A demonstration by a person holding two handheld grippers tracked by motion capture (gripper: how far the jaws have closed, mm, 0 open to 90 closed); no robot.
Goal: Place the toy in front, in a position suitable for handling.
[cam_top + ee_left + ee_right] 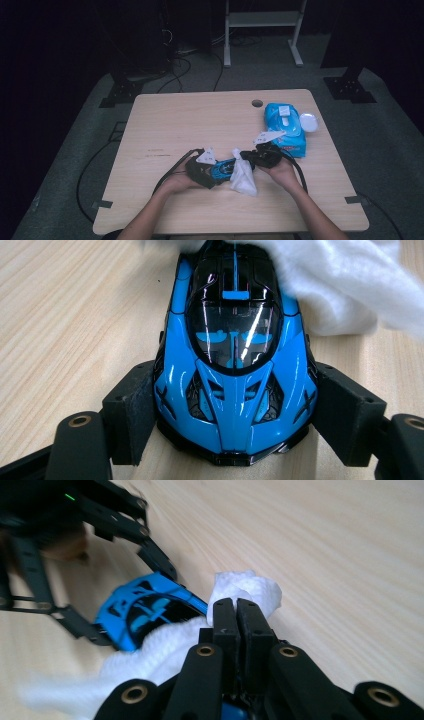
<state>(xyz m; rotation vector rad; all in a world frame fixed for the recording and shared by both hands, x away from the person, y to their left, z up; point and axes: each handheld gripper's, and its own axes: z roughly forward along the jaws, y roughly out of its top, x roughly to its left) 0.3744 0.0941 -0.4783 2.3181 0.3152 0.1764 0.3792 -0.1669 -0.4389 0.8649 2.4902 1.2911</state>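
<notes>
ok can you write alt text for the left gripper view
A glossy blue and black toy car faces the camera, clamped at its sides between the black pads of the left hand-held gripper on a light wooden table. A white wipe drapes over the car's far end at the upper right.

Dark room; grey floor [390,150]; white frame [262,30] behind pale wood table [200,120]
</notes>
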